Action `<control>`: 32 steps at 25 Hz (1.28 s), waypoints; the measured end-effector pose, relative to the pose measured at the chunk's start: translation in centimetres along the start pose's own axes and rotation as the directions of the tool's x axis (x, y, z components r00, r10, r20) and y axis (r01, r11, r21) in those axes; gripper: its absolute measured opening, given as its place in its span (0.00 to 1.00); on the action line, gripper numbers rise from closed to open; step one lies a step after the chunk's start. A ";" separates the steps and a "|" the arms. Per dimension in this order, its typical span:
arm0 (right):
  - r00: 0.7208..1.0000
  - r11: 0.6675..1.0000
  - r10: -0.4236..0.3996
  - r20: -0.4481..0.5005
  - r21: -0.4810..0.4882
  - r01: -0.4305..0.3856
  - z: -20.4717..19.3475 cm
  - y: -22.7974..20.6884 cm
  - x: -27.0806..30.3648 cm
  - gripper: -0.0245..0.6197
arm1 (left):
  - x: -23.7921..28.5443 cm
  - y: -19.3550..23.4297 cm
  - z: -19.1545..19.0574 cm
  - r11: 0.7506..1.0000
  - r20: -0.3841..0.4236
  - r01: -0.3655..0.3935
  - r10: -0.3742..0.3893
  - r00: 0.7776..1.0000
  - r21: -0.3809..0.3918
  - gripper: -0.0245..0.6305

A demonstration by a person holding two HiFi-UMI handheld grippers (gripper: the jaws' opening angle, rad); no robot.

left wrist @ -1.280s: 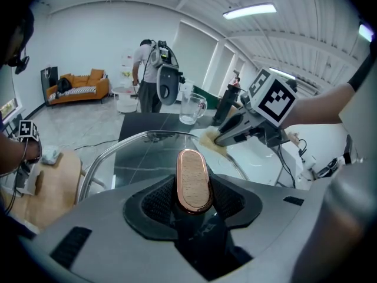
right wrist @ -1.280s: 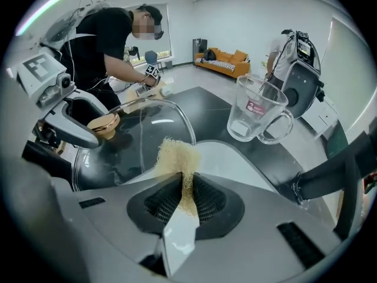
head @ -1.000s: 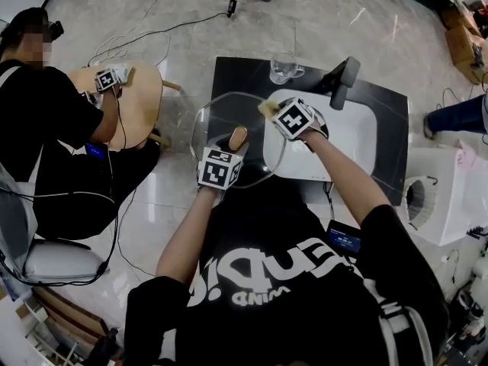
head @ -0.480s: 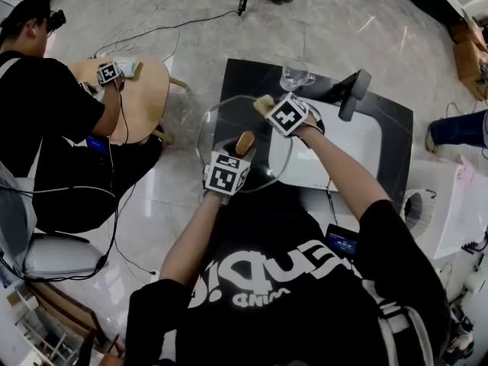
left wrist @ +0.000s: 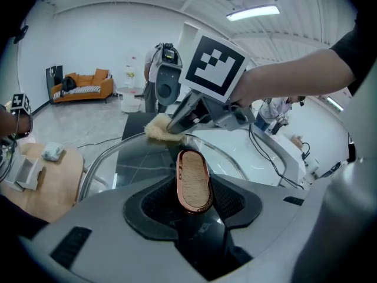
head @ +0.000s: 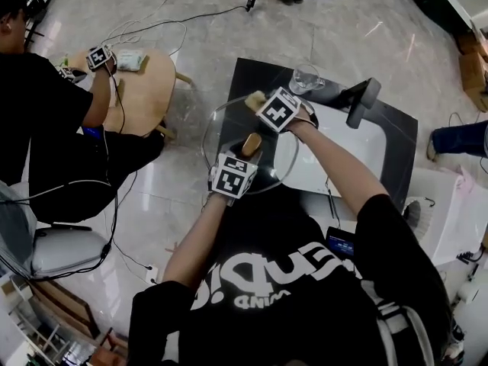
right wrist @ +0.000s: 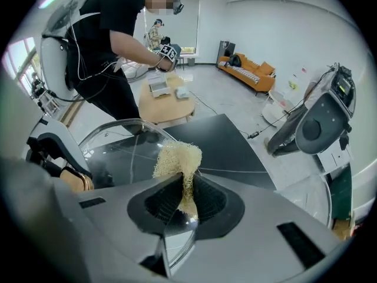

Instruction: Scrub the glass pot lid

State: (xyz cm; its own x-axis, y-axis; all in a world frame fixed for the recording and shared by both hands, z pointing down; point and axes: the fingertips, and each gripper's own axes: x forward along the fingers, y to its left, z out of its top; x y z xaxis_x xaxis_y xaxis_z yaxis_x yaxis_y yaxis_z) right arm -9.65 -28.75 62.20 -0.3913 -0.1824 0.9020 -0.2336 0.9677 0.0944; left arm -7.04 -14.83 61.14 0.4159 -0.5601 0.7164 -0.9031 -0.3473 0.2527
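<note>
Glass, round and clear with a thin metal rim, the lid (head: pixel 229 124) is held up by its oblong handle (head: pixel 251 144), which has a pale wooden face edged in copper. The left gripper (head: pixel 247 152) is clamped on that handle, just as it was a second ago. What has changed is the right gripper (head: pixel 257 102): a second ago it worked the far right part of the lid, and it has since slid leftward along the far rim and rolled a little at the wrist. It now sits at about the middle of that rim. Its jaws are pinched shut on a scrubber (head: pixel 253 99), a straw-coloured, coarse, fibrous tuft whose frayed end lies against the glass. Both forearms reach forward over the lid. The left gripper slopes down onto the handle at the lid's centre, and the right one points more steeply down at the lid's far edge. Beneath the lid lies a flat black counter (head: pixel 248 75), with a smooth white sink (head: pixel 343 155) under the lid's right side. Beyond the lid's far rim stands a clear glass jug (head: pixel 305 77). Well to the left of the lid, a second person (head: pixel 38 105) in black leans over a round wooden table (head: pixel 145 101).
</note>
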 end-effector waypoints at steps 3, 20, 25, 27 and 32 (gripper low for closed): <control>1.000 0.999 0.017 0.003 -0.038 -0.017 1.2 0.6 0.4 0.11 | 0.0 0.0 0.0 1.000 0.003 -0.007 0.007 1.000 -0.008 0.32; 0.991 0.959 0.134 0.011 -0.252 -0.127 6.6 4.8 2.4 0.11 | -0.1 0.1 -0.3 0.999 0.020 -0.039 0.040 0.999 -0.030 0.32; 0.985 0.934 0.171 0.016 -0.321 -0.157 8.1 7.4 2.9 0.11 | 0.1 0.2 -0.3 0.999 0.035 -0.044 0.046 0.998 -0.030 0.32; 0.983 0.928 0.181 0.018 -0.333 -0.165 8.5 8.1 3.0 0.11 | 0.1 0.2 -0.4 0.998 0.031 -0.046 0.047 0.998 -0.034 0.32; 0.980 0.922 0.197 0.022 -0.345 -0.178 9.2 9.0 3.2 0.11 | 0.1 0.3 -0.4 0.998 0.045 -0.054 0.055 0.997 -0.037 0.32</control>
State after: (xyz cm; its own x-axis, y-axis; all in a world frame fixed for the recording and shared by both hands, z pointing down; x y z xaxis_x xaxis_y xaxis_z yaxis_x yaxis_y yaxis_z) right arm -21.21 -22.23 62.09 -0.4490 0.0085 0.8935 0.1613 0.9843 0.0717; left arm -7.27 -14.73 61.54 0.3698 -0.6116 0.6994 -0.9274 -0.2888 0.2378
